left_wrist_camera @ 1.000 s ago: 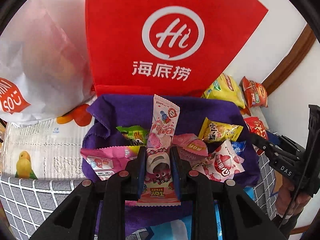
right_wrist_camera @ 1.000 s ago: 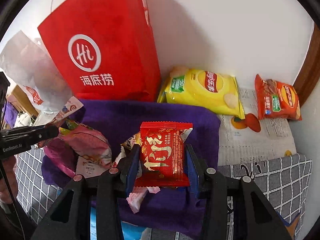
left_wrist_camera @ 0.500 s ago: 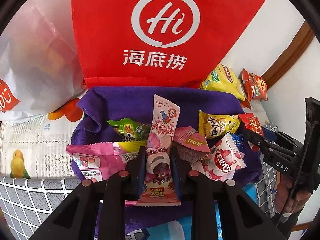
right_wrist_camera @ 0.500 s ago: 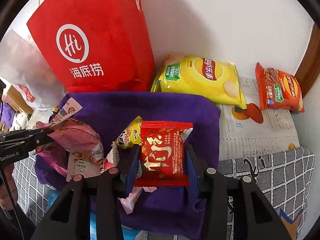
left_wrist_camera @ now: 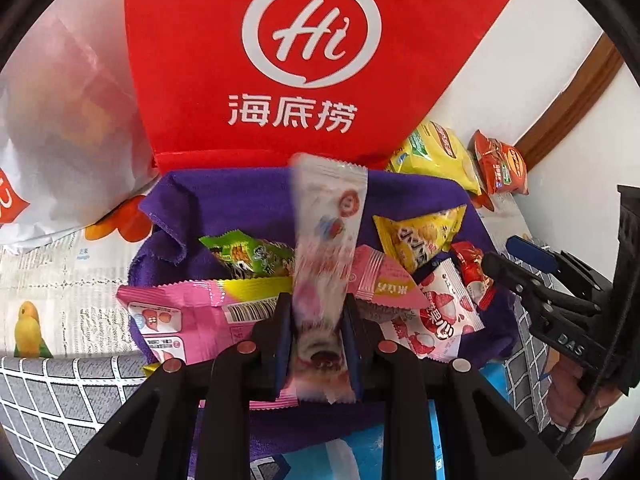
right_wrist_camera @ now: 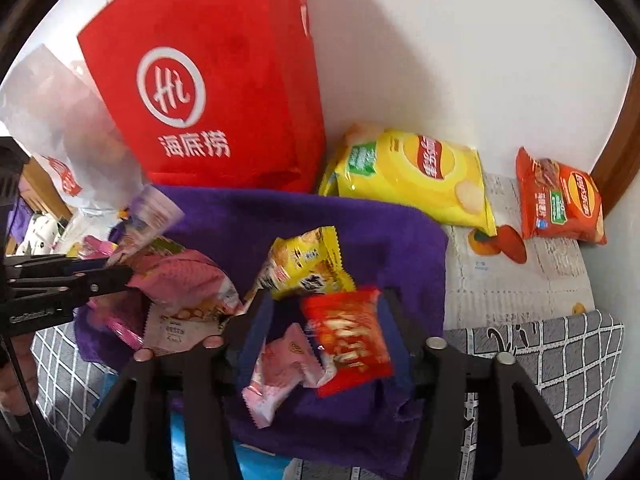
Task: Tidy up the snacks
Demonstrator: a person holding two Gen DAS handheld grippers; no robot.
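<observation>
1. The left gripper (left_wrist_camera: 316,332) is clamping its jaws tight on a long pink-and-white snack stick (left_wrist_camera: 328,240). The packet's long axis is running straight out along the fingers, its free end pointing up toward the red paper bag (left_wrist_camera: 320,60) at the back.

2. The right gripper (right_wrist_camera: 324,332) is opening its jaws at this moment. The red snack packet (right_wrist_camera: 346,330) is sitting between them, blurred and tilted, its right edge near the right finger and a clear gap showing on its left side; the pads do not seem to be pressing it, so I judge it is being let go onto the purple cloth (right_wrist_camera: 380,240).

3. The purple cloth is lying spread on the worktop and carrying the loose pile: a yellow packet (right_wrist_camera: 308,264), a pink wrapper (right_wrist_camera: 280,364) under the right jaws, a lychee-print packet (left_wrist_camera: 444,320) and a green packet (left_wrist_camera: 252,256).

4. The relation that matters next: the red packet is lying directly below and between the right jaws, at the cloth's near right part, while the stick in the left jaws is hanging over the cloth's middle.

5. The yellow chip bag (right_wrist_camera: 412,176) and orange chip bag (right_wrist_camera: 560,200) are lying off the cloth, nearer the right gripper.
</observation>
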